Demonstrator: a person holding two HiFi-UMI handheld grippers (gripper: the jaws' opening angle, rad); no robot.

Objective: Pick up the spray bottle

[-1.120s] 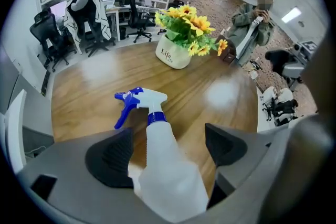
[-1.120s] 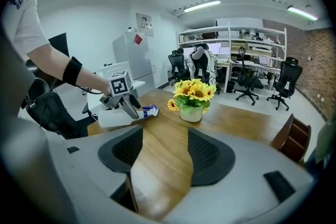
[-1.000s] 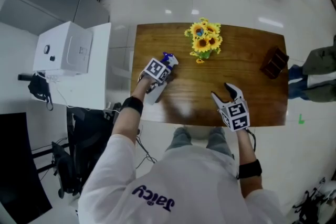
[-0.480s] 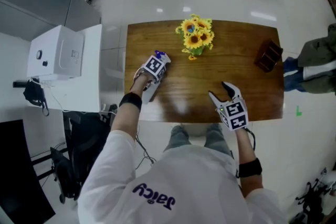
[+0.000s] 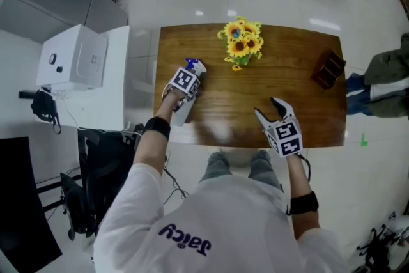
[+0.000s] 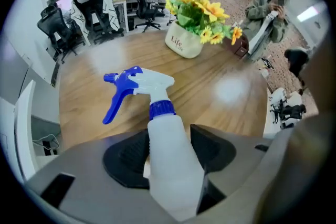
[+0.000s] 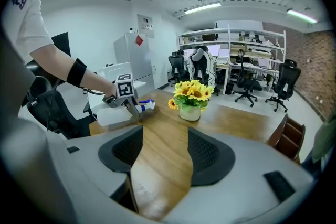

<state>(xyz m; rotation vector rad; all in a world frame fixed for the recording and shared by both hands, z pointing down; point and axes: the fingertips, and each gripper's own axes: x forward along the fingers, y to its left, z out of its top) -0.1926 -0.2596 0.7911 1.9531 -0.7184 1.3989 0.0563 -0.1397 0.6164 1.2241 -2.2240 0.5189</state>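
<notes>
2 jaws on the left gripper (image 6: 169, 157) have just closed, pinching the white plastic, blue-triggered spray bottle (image 6: 165, 126) by its body as it lies on the wooden bench (image 5: 300, 61), ready for lifting; right gripper (image 7: 160, 152) idles, jaws spread, empty.

Left claw (image 6: 169, 144), pointing steeply down, has just closed on the spray bottle (image 6: 161, 108); right claw (image 5: 266, 107), seemingly hovering, stands open.
</notes>
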